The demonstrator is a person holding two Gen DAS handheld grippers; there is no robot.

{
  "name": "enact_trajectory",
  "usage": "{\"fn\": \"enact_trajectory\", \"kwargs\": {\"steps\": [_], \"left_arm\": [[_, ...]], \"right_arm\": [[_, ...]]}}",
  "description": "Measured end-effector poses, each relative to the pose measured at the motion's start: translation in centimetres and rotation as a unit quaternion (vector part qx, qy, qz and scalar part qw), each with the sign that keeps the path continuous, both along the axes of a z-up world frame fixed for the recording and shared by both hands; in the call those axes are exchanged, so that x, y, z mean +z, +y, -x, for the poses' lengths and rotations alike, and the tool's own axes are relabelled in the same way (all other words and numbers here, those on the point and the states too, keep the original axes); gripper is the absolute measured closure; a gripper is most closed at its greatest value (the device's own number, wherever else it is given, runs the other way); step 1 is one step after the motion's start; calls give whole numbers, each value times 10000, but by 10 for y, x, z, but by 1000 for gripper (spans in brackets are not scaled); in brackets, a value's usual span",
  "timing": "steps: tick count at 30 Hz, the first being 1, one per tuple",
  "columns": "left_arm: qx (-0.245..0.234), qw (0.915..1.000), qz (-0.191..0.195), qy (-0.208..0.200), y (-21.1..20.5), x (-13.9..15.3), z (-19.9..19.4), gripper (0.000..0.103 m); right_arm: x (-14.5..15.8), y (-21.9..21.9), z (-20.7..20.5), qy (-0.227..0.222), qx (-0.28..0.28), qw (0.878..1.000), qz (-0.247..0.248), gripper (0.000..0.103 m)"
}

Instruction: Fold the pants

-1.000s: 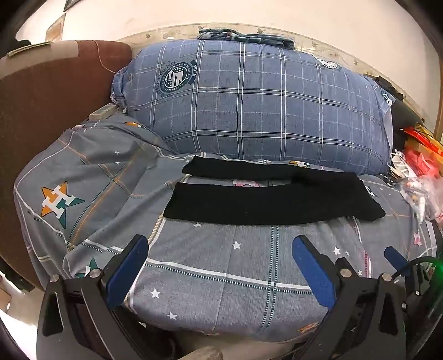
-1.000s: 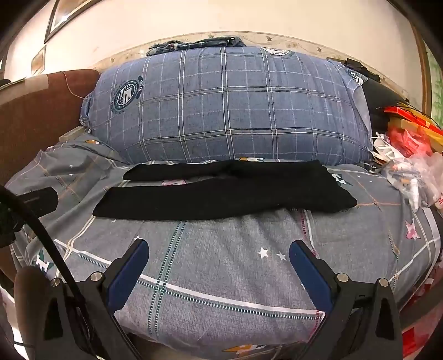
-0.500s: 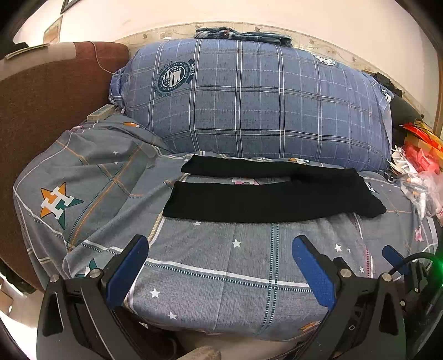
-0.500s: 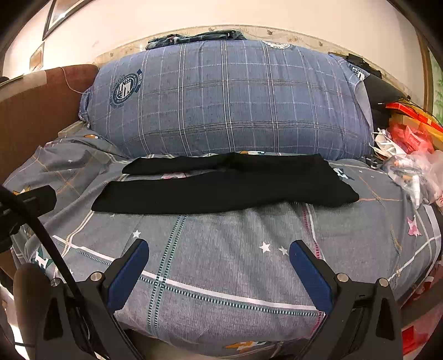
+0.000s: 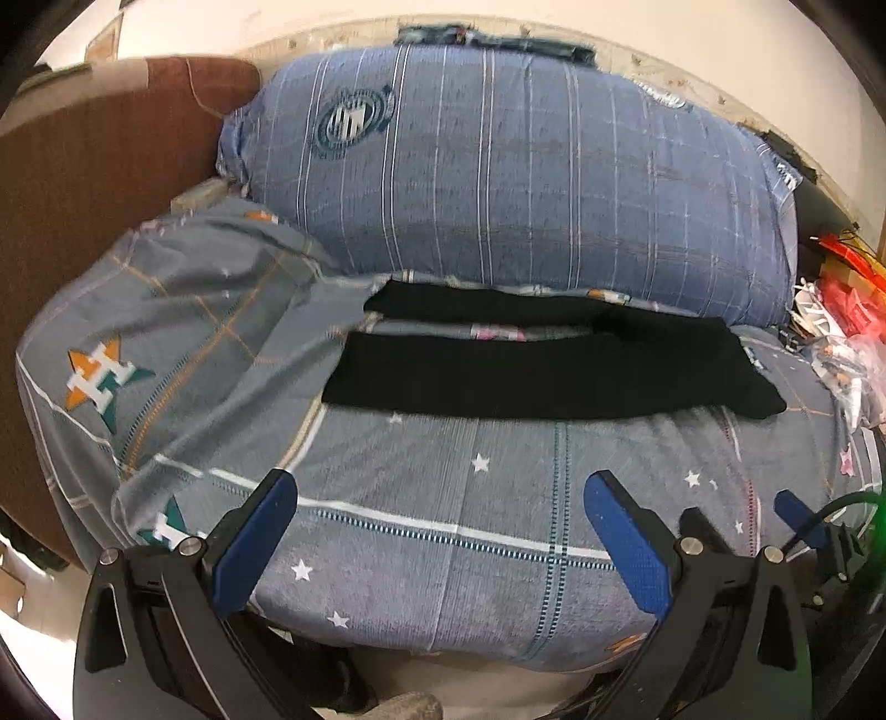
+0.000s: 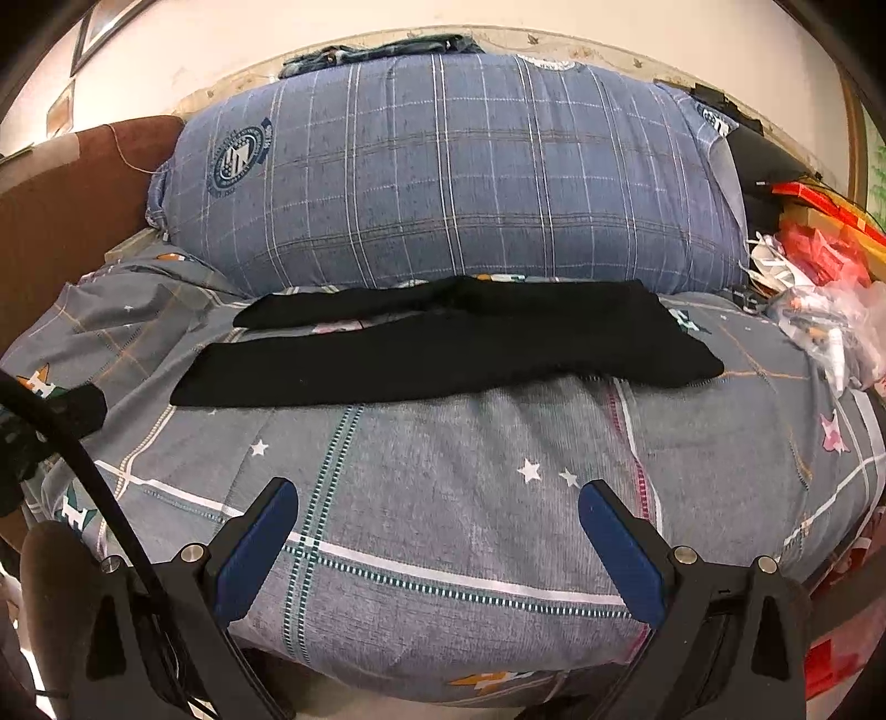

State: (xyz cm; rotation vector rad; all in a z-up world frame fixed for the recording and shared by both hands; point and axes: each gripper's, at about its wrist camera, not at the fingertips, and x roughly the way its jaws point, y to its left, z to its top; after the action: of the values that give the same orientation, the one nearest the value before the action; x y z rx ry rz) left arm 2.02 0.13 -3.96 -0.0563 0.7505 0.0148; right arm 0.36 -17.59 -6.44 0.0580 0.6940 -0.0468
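black pants (image 5: 548,371) (image 6: 443,349) lie flat across the middle of a grey star-print bedspread (image 5: 443,526) (image 6: 443,471), waist end to the right, the two legs stretching left with a narrow strip of bedspread showing between them. just behind them a large blue plaid pillow (image 5: 515,177) (image 6: 454,177) rests against the wall, with folded denim (image 6: 376,50) on top. a brown headboard (image 5: 94,183) stands at the left and a heap of plastic packets (image 6: 819,288) sits at the right. the left gripper (image 5: 440,531) and right gripper (image 6: 437,531) hang near the bed's front edge, well apart from the pants, jaws spread wide and holding nothing.
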Motion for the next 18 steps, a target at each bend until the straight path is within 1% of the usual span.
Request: {"fn": "enact_trajectory", "kwargs": {"steps": [3,8,12,14,15,17,18], "left_arm": [[23,9996,92,281,5,-20,-16,0],[96,9971,11,756,11,-62,-55,0],[29,9903,179,1379,14,-100,-90,0],[25,9875,194,1563,13,-114,-99,0],[51,9871,115,1598,13,-120,-101,0],[45,9906,-66,1365,10,-120,-99,0],[22,9906,-91,1362,9,-121,-99,0]], "right_arm": [[-5,-5,-6,145,-96,9998,-15,0],[-12,-15,-15,340,-273,9990,-14,0],[-17,-23,-19,473,-435,9979,44,0],[-19,-28,-20,515,-516,9973,18,0],[-20,-29,-21,530,-535,9972,15,0],[-23,-30,-26,559,-541,9970,39,0],[-25,-31,-30,583,-522,9969,30,0]]}}
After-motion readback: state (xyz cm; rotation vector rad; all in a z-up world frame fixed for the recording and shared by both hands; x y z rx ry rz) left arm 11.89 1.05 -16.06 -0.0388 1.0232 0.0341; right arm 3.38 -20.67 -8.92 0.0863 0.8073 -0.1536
